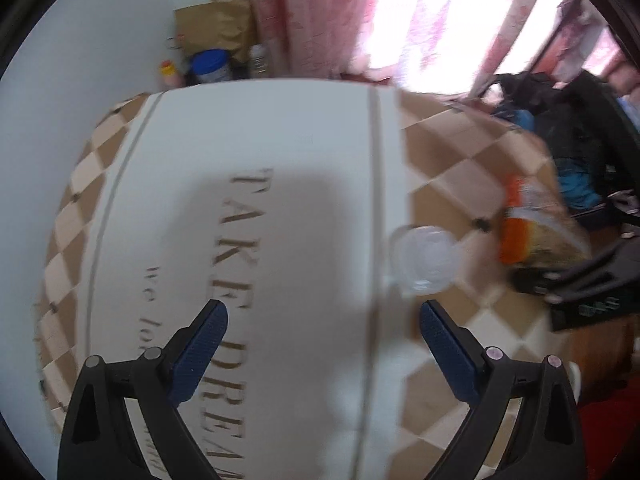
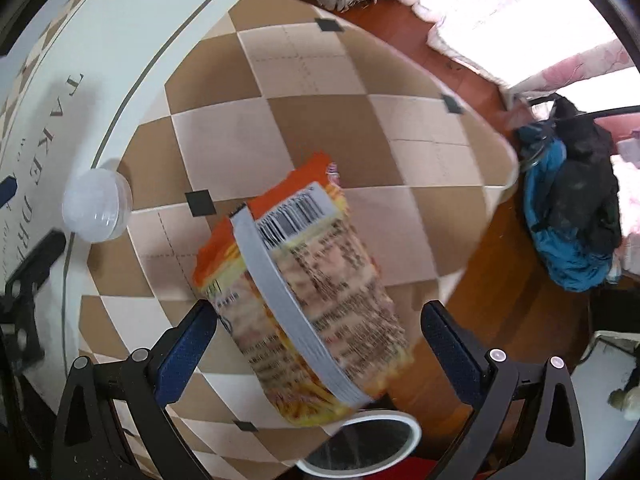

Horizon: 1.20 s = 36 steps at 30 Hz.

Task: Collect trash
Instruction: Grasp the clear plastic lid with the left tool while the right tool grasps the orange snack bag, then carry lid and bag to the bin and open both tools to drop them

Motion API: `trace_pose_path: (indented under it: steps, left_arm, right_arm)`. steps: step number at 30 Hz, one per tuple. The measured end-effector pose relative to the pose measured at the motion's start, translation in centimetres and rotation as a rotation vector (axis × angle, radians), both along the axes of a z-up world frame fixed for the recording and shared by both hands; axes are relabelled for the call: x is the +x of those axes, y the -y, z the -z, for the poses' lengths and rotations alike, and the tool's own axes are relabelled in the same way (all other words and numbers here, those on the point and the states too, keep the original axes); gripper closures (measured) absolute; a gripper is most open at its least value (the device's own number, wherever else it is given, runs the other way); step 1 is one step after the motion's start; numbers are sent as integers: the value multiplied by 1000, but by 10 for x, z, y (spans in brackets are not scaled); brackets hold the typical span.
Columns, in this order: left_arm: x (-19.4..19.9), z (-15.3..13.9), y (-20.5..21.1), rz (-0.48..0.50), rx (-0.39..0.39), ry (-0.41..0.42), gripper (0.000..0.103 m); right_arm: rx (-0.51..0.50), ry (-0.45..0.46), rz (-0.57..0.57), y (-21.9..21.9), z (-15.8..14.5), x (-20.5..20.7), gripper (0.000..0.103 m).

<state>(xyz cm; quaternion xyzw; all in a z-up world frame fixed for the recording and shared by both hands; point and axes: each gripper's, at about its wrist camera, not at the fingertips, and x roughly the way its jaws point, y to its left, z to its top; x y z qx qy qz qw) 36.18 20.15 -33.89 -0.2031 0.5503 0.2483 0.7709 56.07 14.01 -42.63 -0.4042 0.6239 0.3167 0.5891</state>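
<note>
Hovering wide open, the right gripper (image 2: 316,344) straddles the noodle packet (image 2: 296,292) without touching. Left gripper (image 1: 322,340), jaws wide, hangs near the plastic cup (image 1: 424,260).

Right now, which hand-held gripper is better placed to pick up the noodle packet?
Right. The right hand-held gripper is open with the noodle packet between its fingers; the left hand-held gripper faces the clear plastic lid.

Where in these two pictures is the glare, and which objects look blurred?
Left wrist view: the window behind the pink curtain is blown out white, and the snack packet and clear plastic cup are smeared by motion. Right wrist view: window glare at top right; the packet's print is unreadable.
</note>
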Motion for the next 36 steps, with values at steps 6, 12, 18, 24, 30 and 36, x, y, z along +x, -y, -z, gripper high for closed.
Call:
trace_pose_path:
  steps: [6, 12, 18, 24, 30, 36]
  left_arm:
    - [31, 1, 15, 89, -49, 41, 6]
    - [57, 14, 25, 170, -8, -7, 42]
    - [54, 13, 21, 155, 22, 3, 67]
    - [41, 1, 16, 124, 73, 19, 67]
    - [21, -30, 19, 95, 129, 60, 67]
    - [-7, -74, 38, 101, 172, 111, 67]
  right_arm:
    - [85, -26, 204, 22, -10, 18, 33]
    - [134, -40, 361, 51, -16, 26, 38]
    - [144, -9, 380, 51, -16, 18, 44]
    - [174, -3, 389, 56, -20, 6, 58]
    - [244, -13, 425, 67, -30, -14, 59]
    - [366, 4, 494, 94, -68, -52, 59]
